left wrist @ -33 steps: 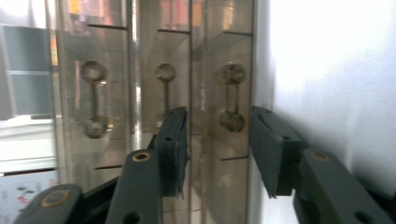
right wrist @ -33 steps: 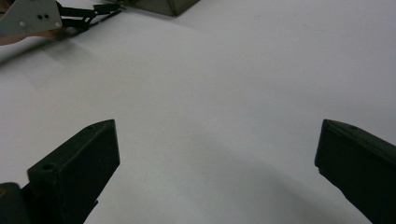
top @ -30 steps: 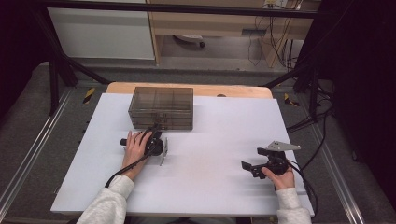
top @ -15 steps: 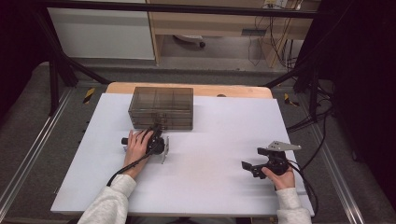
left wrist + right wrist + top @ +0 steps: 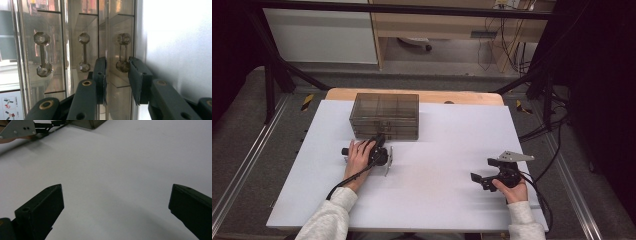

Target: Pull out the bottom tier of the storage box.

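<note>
Now the left claw [image 5: 117,75] is closing its jaws around the rightmost faceted clear dumbbell-shaped handle [image 5: 123,53] of the smoky transparent plastic drawer cabinet [image 5: 385,115], sitting at the upper centre of the high view on the white table [image 5: 452,150]; a narrow gap is showing on both sides, so nothing is gripped yet; the cabinet is looking light, rigid and slippery, likely sliding if tugged hard, so the slim handle bar is the spot to pinch; the right claw [image 5: 116,212] is resting wide open and empty at lower right.
</note>
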A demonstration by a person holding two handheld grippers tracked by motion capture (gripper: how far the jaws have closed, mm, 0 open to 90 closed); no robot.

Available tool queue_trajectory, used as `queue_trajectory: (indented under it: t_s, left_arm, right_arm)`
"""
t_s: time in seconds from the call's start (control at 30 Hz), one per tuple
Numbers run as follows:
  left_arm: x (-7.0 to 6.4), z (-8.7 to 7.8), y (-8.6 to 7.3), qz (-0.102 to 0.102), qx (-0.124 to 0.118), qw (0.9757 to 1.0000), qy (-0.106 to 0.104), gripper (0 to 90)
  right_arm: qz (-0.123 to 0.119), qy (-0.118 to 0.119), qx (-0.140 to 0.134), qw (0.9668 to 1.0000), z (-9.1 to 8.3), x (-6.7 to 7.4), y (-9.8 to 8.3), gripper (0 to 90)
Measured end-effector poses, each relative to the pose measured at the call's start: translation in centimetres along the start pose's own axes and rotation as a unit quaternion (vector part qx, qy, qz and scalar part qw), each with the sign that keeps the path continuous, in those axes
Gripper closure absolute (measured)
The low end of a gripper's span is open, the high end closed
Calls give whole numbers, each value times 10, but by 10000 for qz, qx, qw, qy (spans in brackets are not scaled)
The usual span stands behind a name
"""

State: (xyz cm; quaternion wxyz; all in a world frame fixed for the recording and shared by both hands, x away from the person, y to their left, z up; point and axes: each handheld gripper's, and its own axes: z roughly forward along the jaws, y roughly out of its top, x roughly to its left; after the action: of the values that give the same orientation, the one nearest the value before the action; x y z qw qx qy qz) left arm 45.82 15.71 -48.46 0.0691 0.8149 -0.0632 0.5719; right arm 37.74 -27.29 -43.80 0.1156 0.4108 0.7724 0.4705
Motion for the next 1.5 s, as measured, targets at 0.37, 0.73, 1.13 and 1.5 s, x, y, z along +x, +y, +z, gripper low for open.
queue_trajectory:
  t_s: [0.37,0.73,1.13,1.5]
  left_arm:
    - [-2,-4,0,4,-24,10000,27,680]
    - [-4,-9,0,10,-59,10000,24,680]
    - [-6,-13,-1,15,-103,9999,23,679]
    - [-7,-16,0,32,-107,9999,25,680]
  right_arm:
    - [-2,3,-4,10000,0,0,0,5]
    - [2,3,9,10000,0,0,0,5]
    - [-4,0,10,10000,0,0,0,5]
    - [-4,-1,17,10000,0,0,0,5]
